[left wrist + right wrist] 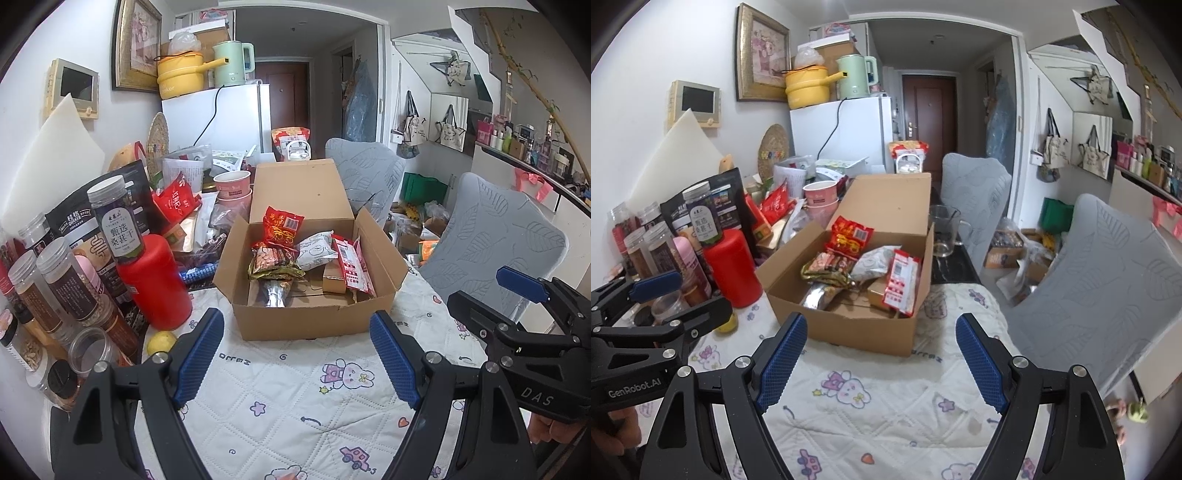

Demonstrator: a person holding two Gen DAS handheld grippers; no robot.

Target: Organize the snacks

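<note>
An open cardboard box (pixel 306 317) sits on the quilted table cover, also in the right wrist view (pixel 849 328). Inside lie several snack packets: a red packet (pixel 282 225) leaning on the back wall, a white packet (pixel 316 249), a red-and-white packet (pixel 351 266) and a silver one (pixel 275 293). My left gripper (pixel 297 354) is open and empty, just in front of the box. My right gripper (pixel 881 360) is open and empty, also in front of the box; it shows at the right of the left wrist view (pixel 491 291).
Jars and bottles (pixel 62 288), a red canister (pixel 155 280) and a lemon (pixel 161 341) crowd the table's left. More packets and pink cups (pixel 232 184) lie behind the box. A glass mug (pixel 943 230) stands right of the box. Grey chairs (pixel 491 240) stand right.
</note>
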